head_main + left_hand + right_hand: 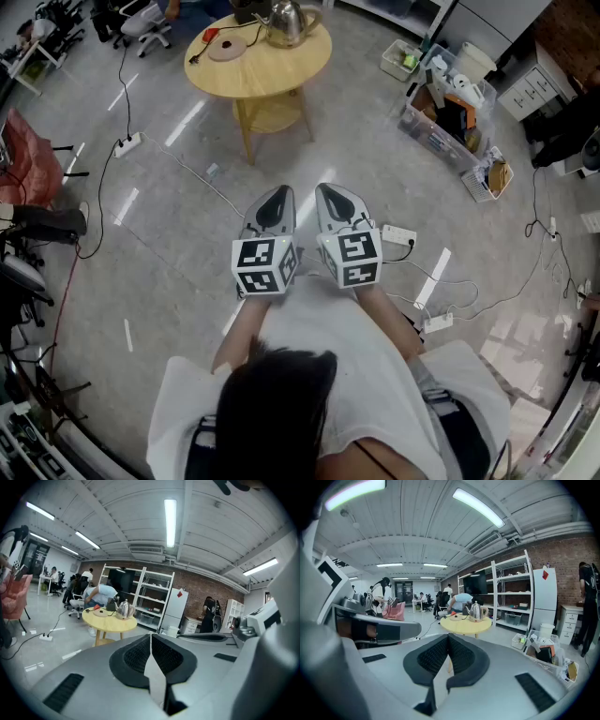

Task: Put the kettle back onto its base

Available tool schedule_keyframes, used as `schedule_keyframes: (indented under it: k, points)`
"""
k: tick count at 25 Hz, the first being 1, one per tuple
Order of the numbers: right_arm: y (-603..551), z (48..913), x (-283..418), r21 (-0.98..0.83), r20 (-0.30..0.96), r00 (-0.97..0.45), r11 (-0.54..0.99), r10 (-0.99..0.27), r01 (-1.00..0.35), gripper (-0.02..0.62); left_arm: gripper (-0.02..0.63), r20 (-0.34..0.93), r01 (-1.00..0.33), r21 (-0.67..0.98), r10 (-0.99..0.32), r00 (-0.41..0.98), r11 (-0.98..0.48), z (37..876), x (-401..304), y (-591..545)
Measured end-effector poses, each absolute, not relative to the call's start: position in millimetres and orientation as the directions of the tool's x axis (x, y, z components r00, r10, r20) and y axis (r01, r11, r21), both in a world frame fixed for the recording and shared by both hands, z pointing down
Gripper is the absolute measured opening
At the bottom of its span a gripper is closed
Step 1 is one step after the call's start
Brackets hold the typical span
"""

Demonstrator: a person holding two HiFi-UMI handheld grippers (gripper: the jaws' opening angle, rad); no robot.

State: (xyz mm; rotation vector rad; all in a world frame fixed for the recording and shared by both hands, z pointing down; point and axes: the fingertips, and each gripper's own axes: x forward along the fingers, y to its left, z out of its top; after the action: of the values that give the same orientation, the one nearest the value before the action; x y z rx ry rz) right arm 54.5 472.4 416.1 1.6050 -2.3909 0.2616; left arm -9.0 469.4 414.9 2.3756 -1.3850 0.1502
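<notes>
A steel kettle stands on a round yellow table far ahead of me. Its flat round base lies apart from it, to the kettle's left, with a cord attached. My left gripper and right gripper are side by side close to my body, over the floor and well short of the table, both shut and empty. The left gripper view has the kettle and base small beyond the shut left gripper. The right gripper view shows the kettle above the shut right gripper.
Power strips and cables lie on the grey floor between me and the table. Storage bins sit at the right. A person bends behind the table, near shelving. Office chairs stand at the far left.
</notes>
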Motion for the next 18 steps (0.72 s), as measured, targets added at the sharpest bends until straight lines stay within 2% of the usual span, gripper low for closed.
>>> schedule_keyframes:
  k: [18]
  points:
    - [466.8, 423.9, 72.5, -0.086, 0.313, -0.375, 0.367, -0.873, -0.926, 0.026, 0.034, 0.311, -0.866, 0.321, -0.822, 0.478, -0.383, 425.8, -7.3, 462.1]
